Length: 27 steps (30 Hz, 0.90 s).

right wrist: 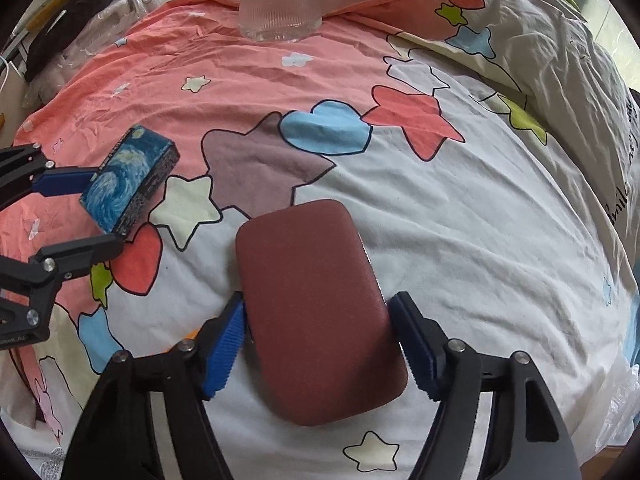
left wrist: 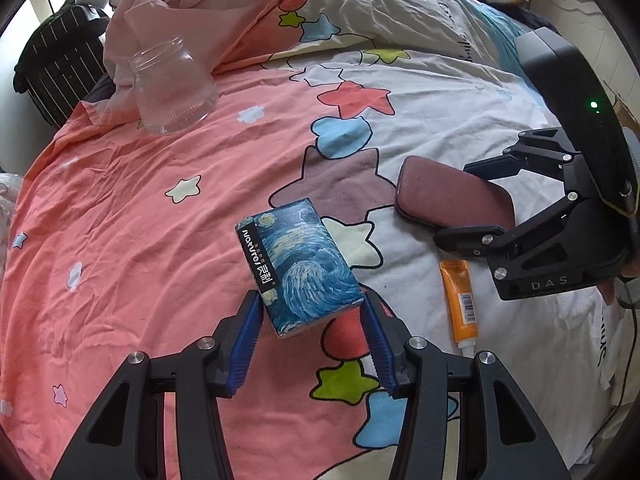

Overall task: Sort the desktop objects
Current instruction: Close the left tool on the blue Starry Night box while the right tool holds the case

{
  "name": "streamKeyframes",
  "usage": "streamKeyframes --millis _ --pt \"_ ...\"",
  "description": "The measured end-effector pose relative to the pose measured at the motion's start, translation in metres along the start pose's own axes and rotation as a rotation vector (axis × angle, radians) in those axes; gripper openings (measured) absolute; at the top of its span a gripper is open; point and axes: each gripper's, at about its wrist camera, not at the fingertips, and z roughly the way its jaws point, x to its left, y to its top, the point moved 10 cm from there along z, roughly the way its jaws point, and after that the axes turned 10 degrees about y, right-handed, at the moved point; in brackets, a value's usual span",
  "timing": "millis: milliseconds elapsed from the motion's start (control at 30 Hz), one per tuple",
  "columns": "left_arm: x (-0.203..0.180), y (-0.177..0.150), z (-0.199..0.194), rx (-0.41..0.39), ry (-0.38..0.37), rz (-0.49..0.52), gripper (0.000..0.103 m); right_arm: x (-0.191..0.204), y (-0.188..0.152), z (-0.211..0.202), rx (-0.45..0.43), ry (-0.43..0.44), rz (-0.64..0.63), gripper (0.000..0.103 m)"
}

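On the star-print bed (left wrist: 140, 220), the left tool (left wrist: 312, 320) straddles the blue swirl-print box (left wrist: 300, 264), jaws spread; the right tool (right wrist: 316, 344) brackets the maroon case (right wrist: 316, 312), ungripped. Orange tube (left wrist: 460, 304) beside; glass jar (left wrist: 172, 88) far behind.

The glass jar (right wrist: 278, 4) loses its mouth to the right-wrist view's top edge.
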Motion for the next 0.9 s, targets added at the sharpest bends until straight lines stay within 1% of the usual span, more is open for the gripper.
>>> streamKeyframes --millis 67,100,167,233,300,333,367,400,433,467,533,600,700,800,833,867,900 --pt "0.002 -0.004 -0.006 -0.003 -0.009 -0.009 0.051 0.006 0.0 -0.002 -0.012 -0.029 -0.002 0.066" --pt "0.002 -0.006 -0.009 -0.004 -0.012 -0.011 0.051 0.009 0.0 -0.002 -0.01 -0.026 0.0 0.066" --pt "0.005 -0.01 -0.015 -0.009 -0.009 -0.015 0.051 0.02 0.0 -0.008 -0.018 -0.012 -0.003 0.065" --pt "0.006 -0.013 -0.022 -0.014 -0.01 -0.017 0.051 0.026 0.0 -0.024 -0.043 0.002 -0.005 0.065" --pt "0.007 -0.016 -0.03 -0.021 -0.015 -0.019 0.051 0.028 -0.014 -0.035 -0.081 0.023 0.002 0.065" --pt "0.008 -0.017 -0.034 -0.026 -0.017 -0.02 0.051 0.041 -0.019 -0.039 -0.091 0.029 0.005 0.064" --pt "0.008 -0.018 -0.037 -0.03 -0.017 -0.021 0.051 0.04 -0.024 -0.047 -0.099 0.03 0.006 0.058" --pt "0.009 -0.02 -0.042 -0.036 -0.015 -0.021 0.051 0.046 -0.028 -0.052 -0.109 0.037 0.007 0.039" --pt "0.009 -0.021 -0.046 -0.042 -0.015 -0.02 0.051 0.045 -0.015 -0.048 -0.109 0.038 0.008 0.019" --pt "0.008 -0.022 -0.051 -0.048 -0.017 -0.017 0.051 0.045 -0.012 -0.049 -0.105 0.011 -0.001 0.019" --pt "0.006 -0.026 -0.058 -0.055 -0.022 -0.012 0.051 0.045 -0.015 -0.049 -0.088 -0.012 -0.007 0.019" --pt "0.004 -0.03 -0.063 -0.062 -0.026 -0.007 0.051 0.042 -0.027 -0.056 -0.068 -0.001 0.015 0.019" --pt "-0.002 -0.039 -0.065 -0.06 -0.033 -0.004 0.051 0.036 -0.04 -0.055 -0.061 0.012 0.057 0.019" --pt "-0.01 -0.048 -0.058 -0.039 -0.046 -0.002 0.051 0.033 -0.049 -0.051 -0.041 0.004 0.088 0.033" --pt "-0.013 -0.052 -0.056 -0.034 -0.049 0.001 0.051 0.033 -0.052 -0.05 -0.036 0.004 0.088 0.042" --pt "-0.016 -0.055 -0.055 -0.031 -0.054 0.006 0.051 0.035 -0.054 -0.049 -0.035 0.01 0.085 0.047" --pt "-0.02 -0.057 -0.054 -0.028 -0.06 0.01 0.051 0.037 -0.055 -0.05 -0.037 0.01 0.084 0.049"
